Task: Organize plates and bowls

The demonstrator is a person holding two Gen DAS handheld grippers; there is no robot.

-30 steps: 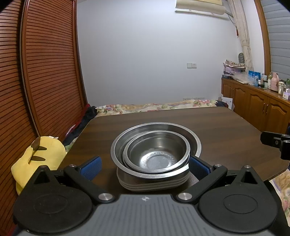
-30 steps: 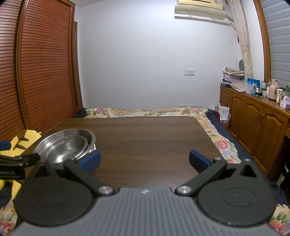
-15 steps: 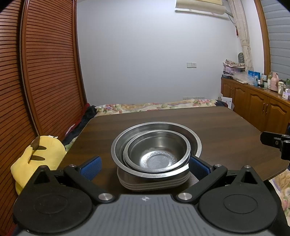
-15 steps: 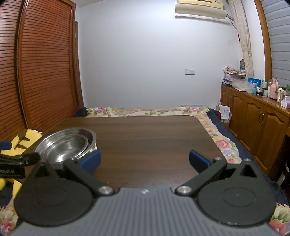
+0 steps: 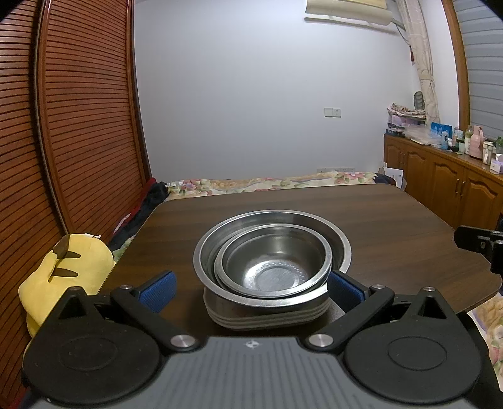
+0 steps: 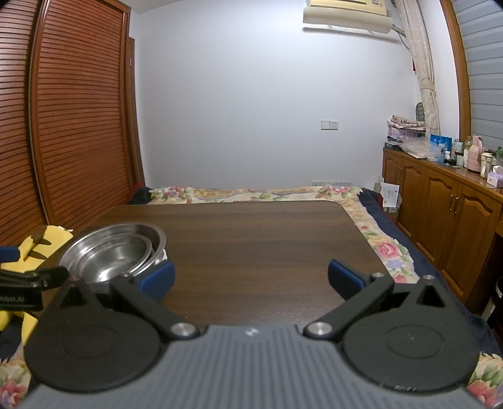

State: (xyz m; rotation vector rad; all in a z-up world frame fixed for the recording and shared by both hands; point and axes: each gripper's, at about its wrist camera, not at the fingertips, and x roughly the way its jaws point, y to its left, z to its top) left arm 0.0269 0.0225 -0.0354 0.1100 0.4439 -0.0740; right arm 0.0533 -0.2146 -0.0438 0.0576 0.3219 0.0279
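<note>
Nesting near the table's (image 5: 393, 220) front-left corner, two steel bowls sit one inside the other: the smaller bowl (image 5: 273, 264) lies in the larger bowl (image 5: 341, 248), which rests on a stack of plates (image 5: 267, 317); their number is unclear. The left gripper (image 5: 251, 288) is spread wide, its blue pads flanking the stack. The right gripper (image 6: 251, 277) gapes likewise over bare wood, holding nothing.

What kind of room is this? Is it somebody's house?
Most likely a bedroom in a home. A bed with a flowery cover lies behind the dark table, a yellow plush toy sits by the slatted wardrobe doors, and an air conditioner hangs high on the wall.
</note>
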